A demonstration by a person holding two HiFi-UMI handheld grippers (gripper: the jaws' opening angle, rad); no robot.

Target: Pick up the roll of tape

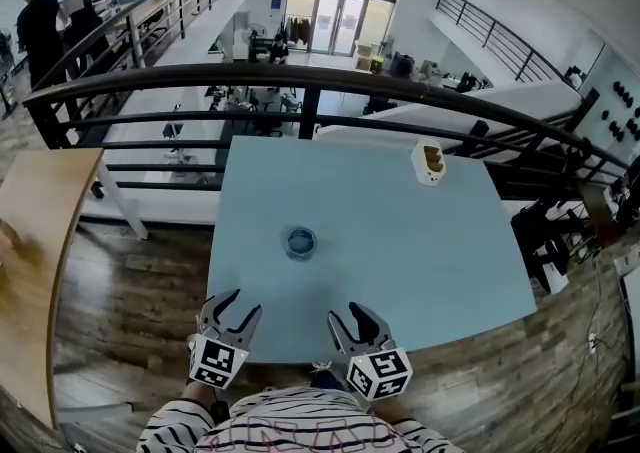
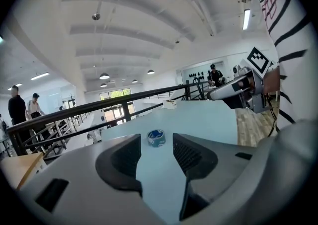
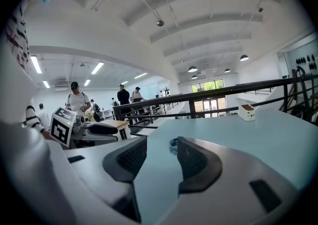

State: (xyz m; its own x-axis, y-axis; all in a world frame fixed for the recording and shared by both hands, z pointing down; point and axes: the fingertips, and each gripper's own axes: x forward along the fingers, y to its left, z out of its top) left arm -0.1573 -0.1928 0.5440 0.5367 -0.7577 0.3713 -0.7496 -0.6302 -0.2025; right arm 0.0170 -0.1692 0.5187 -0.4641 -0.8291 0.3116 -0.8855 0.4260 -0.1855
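Observation:
A small blue roll of tape lies flat near the middle of the pale blue table. In the left gripper view the roll of tape shows between the jaws but well beyond their tips. The right gripper view has the tape partly hidden behind its right jaw. My left gripper and right gripper hover side by side over the table's near edge, both open and empty, pointing toward the roll.
A small white box with brown contents stands at the table's far right. A black railing runs behind the table. A wooden counter lies to the left, wooden floor around. People stand far off at the upper left.

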